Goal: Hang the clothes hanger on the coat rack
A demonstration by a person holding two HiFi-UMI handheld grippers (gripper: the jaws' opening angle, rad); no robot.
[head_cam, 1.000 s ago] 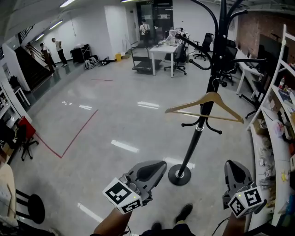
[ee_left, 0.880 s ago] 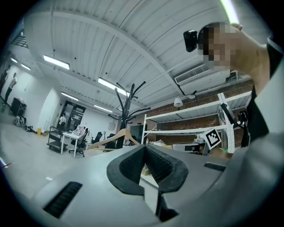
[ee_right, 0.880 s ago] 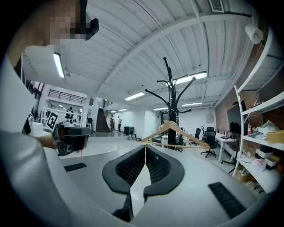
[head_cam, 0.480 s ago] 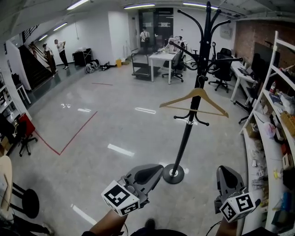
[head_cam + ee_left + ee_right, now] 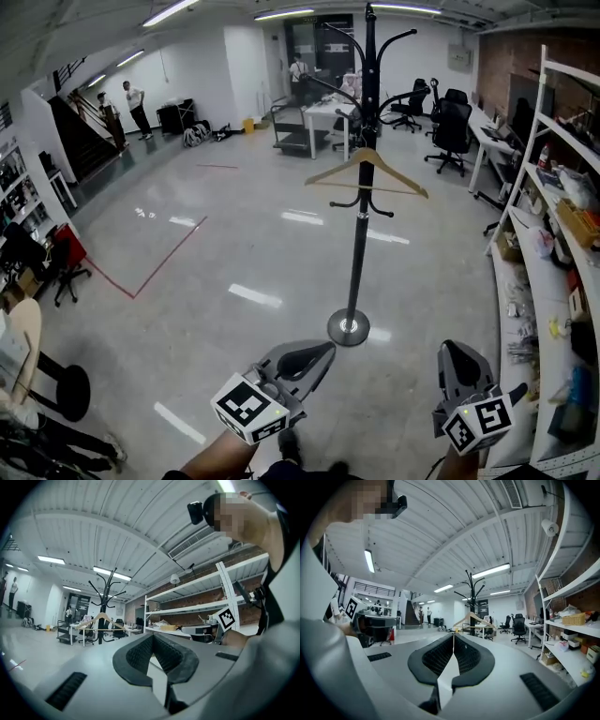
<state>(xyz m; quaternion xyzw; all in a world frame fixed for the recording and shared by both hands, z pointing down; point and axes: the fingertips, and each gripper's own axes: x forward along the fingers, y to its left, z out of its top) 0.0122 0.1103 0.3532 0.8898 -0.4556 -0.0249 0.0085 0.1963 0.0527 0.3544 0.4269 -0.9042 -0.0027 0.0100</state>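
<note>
Hanger (image 5: 336, 169) hangs on the far rack (image 5: 356, 253), so the job looks done, nothing left; left tongs (image 5: 317, 352) and right tongs (image 5: 454, 356), near, are both closed tight and empty

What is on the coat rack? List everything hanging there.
One bare wooden hanger hangs on the coat rack, below its top arms. No clothes show on either. The hanger's hook is lost against the black rack, so which arm carries it cannot be told.
</note>
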